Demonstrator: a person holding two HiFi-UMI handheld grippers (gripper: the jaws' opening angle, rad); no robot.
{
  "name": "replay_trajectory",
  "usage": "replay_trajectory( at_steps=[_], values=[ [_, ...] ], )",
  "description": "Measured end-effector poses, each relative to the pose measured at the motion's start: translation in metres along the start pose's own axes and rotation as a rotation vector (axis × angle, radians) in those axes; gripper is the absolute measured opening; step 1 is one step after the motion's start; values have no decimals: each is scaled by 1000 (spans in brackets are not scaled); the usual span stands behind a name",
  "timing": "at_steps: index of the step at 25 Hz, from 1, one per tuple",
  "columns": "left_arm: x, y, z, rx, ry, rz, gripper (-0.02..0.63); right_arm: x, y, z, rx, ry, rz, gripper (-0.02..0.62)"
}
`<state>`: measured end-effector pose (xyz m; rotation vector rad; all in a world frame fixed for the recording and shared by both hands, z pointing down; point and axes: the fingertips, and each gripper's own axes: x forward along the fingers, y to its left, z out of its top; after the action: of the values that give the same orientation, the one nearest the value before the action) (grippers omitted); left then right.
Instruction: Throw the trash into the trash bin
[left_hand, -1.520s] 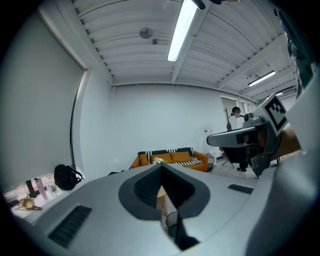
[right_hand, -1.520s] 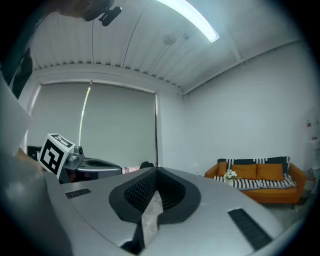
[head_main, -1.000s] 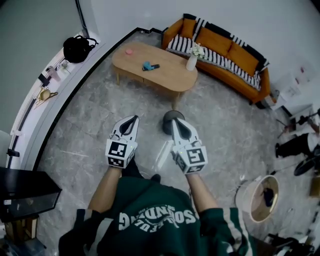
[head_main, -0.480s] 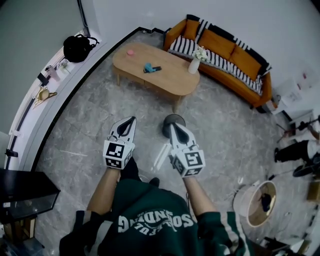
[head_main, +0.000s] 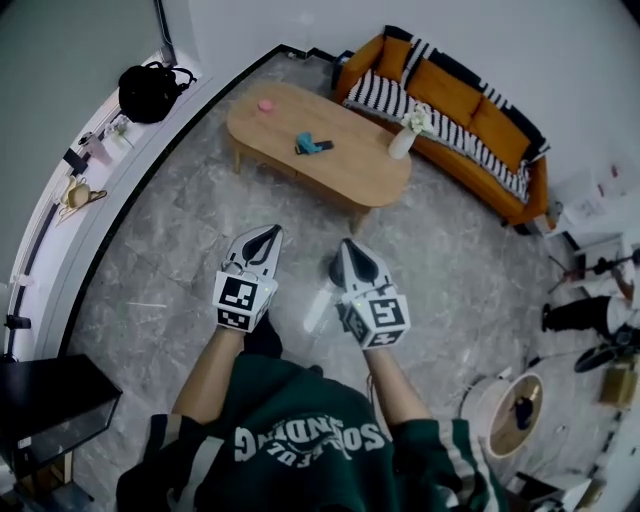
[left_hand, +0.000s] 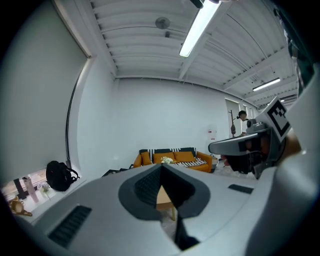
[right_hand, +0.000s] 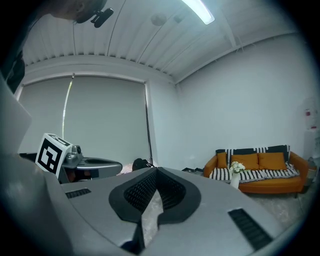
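On the oval wooden coffee table (head_main: 350, 175) lie a small pink item (head_main: 265, 104) and a teal-and-black item (head_main: 313, 146). A dark round bin (head_main: 335, 270) stands on the floor just this side of the table, mostly hidden behind my right gripper (head_main: 348, 246). That gripper is shut and holds nothing; its tips (right_hand: 156, 170) meet. My left gripper (head_main: 268, 233) hangs beside it, level with it, also shut and empty, with its tips (left_hand: 161, 166) together. Both point toward the table.
An orange sofa (head_main: 470, 100) with striped cushions stands behind the table. A white vase of flowers (head_main: 403, 141) is on the table's right end. A pale long thing (head_main: 318, 304) lies on the floor between the grippers. A round white basket (head_main: 512, 412) sits at the lower right, a black bag (head_main: 150, 90) on the left ledge.
Both grippers have moved forward toward the coffee table. The dark bin, earlier plain beyond the right gripper's tip, is now mostly covered by that gripper. Jaws unchanged.
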<state>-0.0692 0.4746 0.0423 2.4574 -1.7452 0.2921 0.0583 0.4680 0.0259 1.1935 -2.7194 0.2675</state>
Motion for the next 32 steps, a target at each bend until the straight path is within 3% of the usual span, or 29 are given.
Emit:
replay_trajectory(
  at_steps=[9, 20, 32],
  values=[
    [41, 99, -5, -2, 11, -77, 0, 109, 19, 19, -6, -12, -47, -2],
    [102, 152, -9, 1, 44, -135, 0, 180, -7, 25, 15, 11, -95, -2],
    [242, 211, 16, 73, 84, -193, 0, 301, -107, 44, 74, -1, -151, -2]
  ],
)
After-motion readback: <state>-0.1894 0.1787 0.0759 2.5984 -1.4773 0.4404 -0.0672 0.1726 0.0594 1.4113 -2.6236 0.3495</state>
